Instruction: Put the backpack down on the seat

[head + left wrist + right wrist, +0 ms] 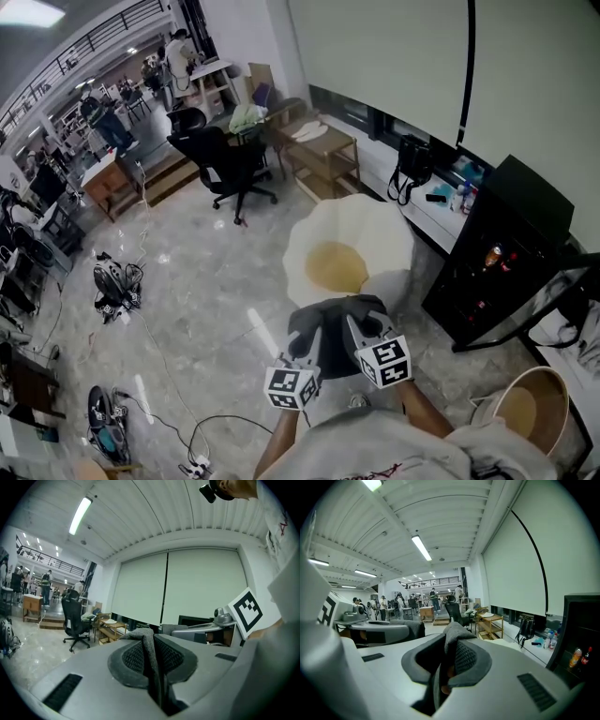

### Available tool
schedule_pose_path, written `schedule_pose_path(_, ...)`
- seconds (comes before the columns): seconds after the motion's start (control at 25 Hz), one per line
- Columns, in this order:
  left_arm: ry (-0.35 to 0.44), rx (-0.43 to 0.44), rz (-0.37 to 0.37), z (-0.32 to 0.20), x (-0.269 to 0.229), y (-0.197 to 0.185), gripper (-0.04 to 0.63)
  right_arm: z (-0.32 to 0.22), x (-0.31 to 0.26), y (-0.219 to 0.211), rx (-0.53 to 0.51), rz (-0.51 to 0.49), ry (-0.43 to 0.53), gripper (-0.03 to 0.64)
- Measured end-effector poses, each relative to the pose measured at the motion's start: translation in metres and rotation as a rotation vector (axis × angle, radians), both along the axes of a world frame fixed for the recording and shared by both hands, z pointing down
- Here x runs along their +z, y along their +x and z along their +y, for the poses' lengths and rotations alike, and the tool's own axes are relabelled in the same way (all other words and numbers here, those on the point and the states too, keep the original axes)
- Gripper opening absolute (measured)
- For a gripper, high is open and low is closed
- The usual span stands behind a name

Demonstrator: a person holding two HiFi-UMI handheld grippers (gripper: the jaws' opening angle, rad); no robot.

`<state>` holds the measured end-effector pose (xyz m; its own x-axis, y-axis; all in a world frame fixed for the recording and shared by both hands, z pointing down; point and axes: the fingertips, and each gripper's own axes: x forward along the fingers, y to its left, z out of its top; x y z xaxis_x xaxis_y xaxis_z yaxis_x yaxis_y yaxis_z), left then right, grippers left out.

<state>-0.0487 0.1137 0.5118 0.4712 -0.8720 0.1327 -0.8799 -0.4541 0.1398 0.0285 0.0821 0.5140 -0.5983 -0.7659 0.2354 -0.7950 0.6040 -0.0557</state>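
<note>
A dark grey backpack [334, 321] hangs in front of me, held up by both grippers, just short of the cream petal-shaped seat [370, 225] with a yellow cushion. In the head view my left gripper [307, 356] and right gripper [362, 330] sit side by side on the bag's top. The left gripper view has a fold of grey strap [146, 645] pinched between the jaws of the left gripper [152, 660]. Grey fabric [453, 635] is likewise clamped in the right gripper [449, 663] in its own view. The bag's lower part is hidden behind the grippers.
A black office chair [228, 161] and a low wooden shelf [325, 155] stand beyond the seat. A black cabinet [502, 251] is at the right and a round beige bin [527, 411] at the lower right. Cables [192, 433] and gear [113, 286] lie on the floor at the left.
</note>
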Motion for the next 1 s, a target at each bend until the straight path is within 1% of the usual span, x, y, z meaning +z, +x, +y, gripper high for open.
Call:
schedule_pose_path(0.32,-0.018,0.022,0.002,-0.038,0.012,0.025,0.054,-0.039,0.010,0.024,0.027,-0.012,-0.006,0.052)
schedule_pose_path(0.72,-0.050,0.035,0.011,-0.048,0.025,0.041,0.052,-0.051,0.024,0.042,0.037,-0.006,-0.041,0.052)
schedule_pose_path(1.0,-0.055,0.034,0.002,-0.059,0.022,0.047,0.054,-0.059,0.024,0.047,0.033,-0.012,-0.052,0.054)
